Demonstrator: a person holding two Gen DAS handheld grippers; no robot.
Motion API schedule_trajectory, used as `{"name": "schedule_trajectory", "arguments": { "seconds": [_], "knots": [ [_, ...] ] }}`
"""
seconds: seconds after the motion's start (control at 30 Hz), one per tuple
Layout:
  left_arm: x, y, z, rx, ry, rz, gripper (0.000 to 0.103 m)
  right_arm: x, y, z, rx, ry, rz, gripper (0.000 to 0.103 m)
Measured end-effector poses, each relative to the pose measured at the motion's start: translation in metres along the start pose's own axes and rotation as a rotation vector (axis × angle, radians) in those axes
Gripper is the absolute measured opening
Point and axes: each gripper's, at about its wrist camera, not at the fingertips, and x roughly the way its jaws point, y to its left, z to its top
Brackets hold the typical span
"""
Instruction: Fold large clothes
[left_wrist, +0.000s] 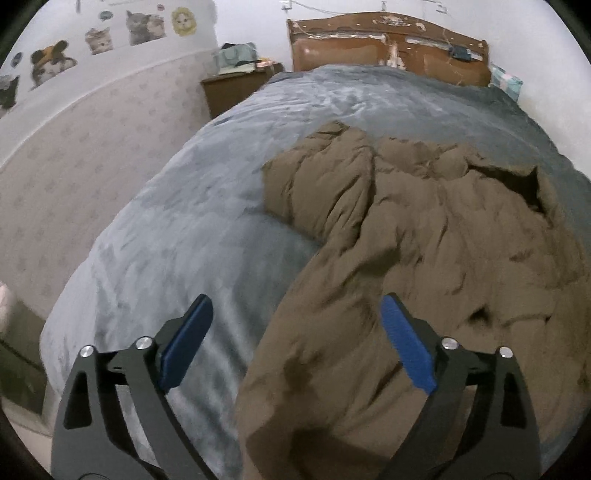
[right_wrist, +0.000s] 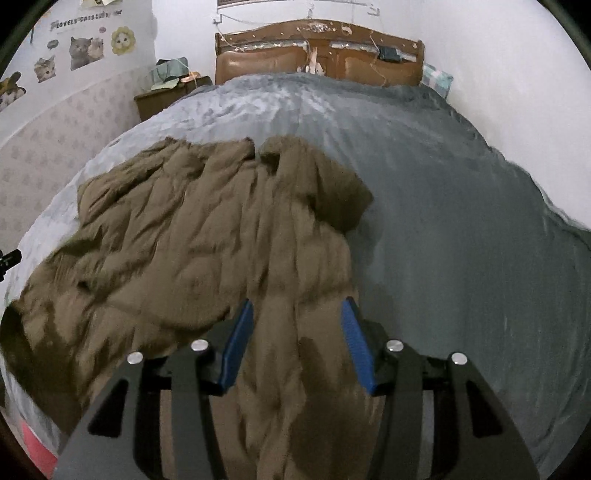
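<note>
Left wrist: coat (left_wrist: 424, 229) nr bed (left_wrist: 166, 229) edge

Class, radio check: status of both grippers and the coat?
Left gripper open, empty. Right gripper open, empty. Brown coat rumpled on bed, unfolded. Nothing in the way.

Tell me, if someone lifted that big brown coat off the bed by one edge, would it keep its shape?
Probably not. The brown coat lies in soft creases and rumpled folds, so it would likely sag and drape. Its puffy quilting suggests it is bulky yet fairly light. On the plush grey blanket, it would probably drag rather than slide.
</note>
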Motion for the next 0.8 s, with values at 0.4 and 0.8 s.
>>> {"name": "schedule_trajectory", "arguments": {
  "seconds": [0.4,0.8],
  "knots": [
    [0.063,-0.064,0.093,0.122,0.054,-0.173,0.096,0.068,0.016,0.105,-0.149,0.021,-0.016,0.050],
    [0.149,-0.112,0.143,0.192,0.114,-0.161,0.096,0.174,0.039,0.187,-0.244,0.162,0.026,0.050]
  ]
}}
